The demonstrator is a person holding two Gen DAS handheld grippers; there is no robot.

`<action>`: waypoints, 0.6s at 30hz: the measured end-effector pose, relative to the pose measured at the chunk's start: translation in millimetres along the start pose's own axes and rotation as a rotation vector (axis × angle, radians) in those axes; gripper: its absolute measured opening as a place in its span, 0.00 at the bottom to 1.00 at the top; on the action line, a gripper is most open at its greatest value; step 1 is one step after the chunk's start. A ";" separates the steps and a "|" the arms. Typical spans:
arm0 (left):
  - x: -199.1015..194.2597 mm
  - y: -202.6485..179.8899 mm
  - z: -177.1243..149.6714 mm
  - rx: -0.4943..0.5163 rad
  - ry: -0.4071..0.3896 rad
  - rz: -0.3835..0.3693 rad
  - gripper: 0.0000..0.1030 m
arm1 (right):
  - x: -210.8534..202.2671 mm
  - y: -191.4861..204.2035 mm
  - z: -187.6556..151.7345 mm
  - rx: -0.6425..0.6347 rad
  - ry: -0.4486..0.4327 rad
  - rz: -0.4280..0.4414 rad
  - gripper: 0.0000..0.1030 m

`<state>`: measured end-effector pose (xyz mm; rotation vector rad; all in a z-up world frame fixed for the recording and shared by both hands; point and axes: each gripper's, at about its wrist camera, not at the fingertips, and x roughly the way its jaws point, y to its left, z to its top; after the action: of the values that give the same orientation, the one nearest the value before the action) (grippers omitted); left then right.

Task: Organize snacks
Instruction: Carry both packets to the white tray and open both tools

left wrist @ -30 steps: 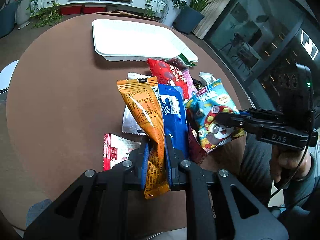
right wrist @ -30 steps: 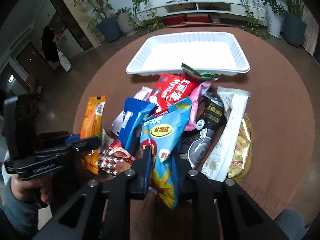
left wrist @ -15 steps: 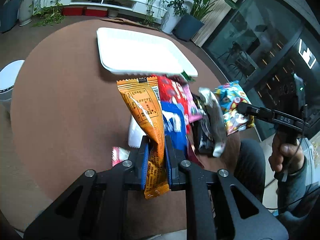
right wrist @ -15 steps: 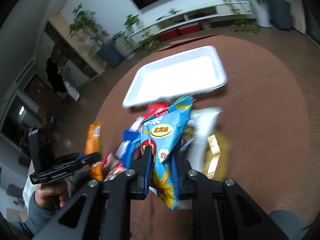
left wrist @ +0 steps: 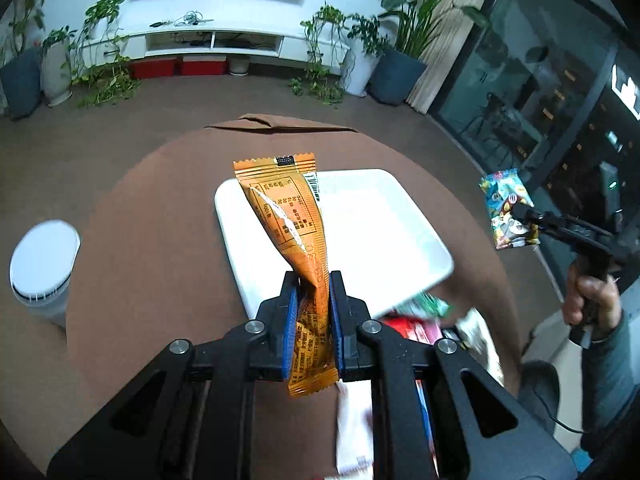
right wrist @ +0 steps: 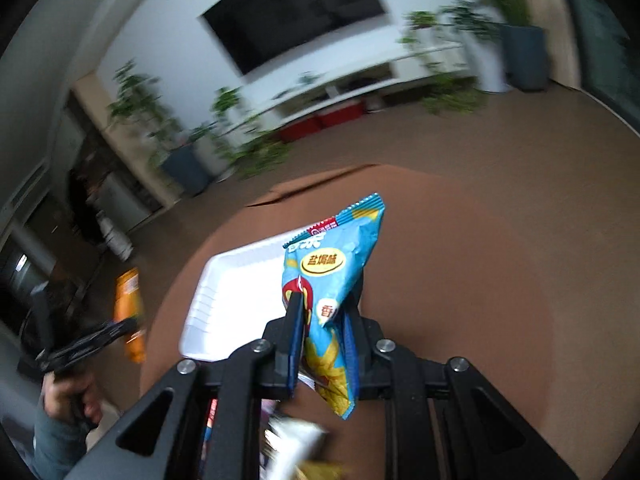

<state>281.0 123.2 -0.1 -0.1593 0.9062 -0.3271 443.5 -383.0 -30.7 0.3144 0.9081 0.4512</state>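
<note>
Snack pile [left wrist: 424, 320] beside tray [left wrist: 400, 232], white bin [left wrist: 42, 268] left

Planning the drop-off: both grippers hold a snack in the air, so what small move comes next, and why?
Probably lower the left gripper toward the white tray and release. It is shut on the orange packet, which hangs over the bare tray, while the right gripper holds its blue bag nearer the tray's edge.

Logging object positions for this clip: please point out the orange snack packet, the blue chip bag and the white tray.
orange snack packet [left wrist: 286, 216]: left wrist view, printed upper panel above the fingers.
blue chip bag [right wrist: 336, 268]: right wrist view, yellow label area.
white tray [left wrist: 400, 256]: left wrist view, bare floor right of the packet.
</note>
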 end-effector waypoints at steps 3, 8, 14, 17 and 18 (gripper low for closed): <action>33.0 -2.5 21.9 0.005 0.043 0.006 0.13 | 43.7 21.3 15.0 -0.034 0.081 0.063 0.20; 84.9 -7.3 32.1 0.022 0.135 0.048 0.13 | 108.3 33.9 16.7 -0.064 0.205 0.102 0.20; 134.2 -12.4 29.4 0.032 0.218 0.100 0.13 | 149.7 25.3 12.6 -0.053 0.288 0.083 0.20; 147.0 -17.8 26.0 0.045 0.243 0.108 0.13 | 159.3 23.1 9.1 -0.058 0.308 0.062 0.19; 151.3 -20.4 26.3 0.054 0.247 0.115 0.13 | 159.6 16.8 7.8 -0.058 0.314 0.061 0.20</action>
<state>384.1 52.0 -91.2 -0.0165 1.1448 -0.2675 530.8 -289.1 -127.6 0.2218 1.1906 0.5929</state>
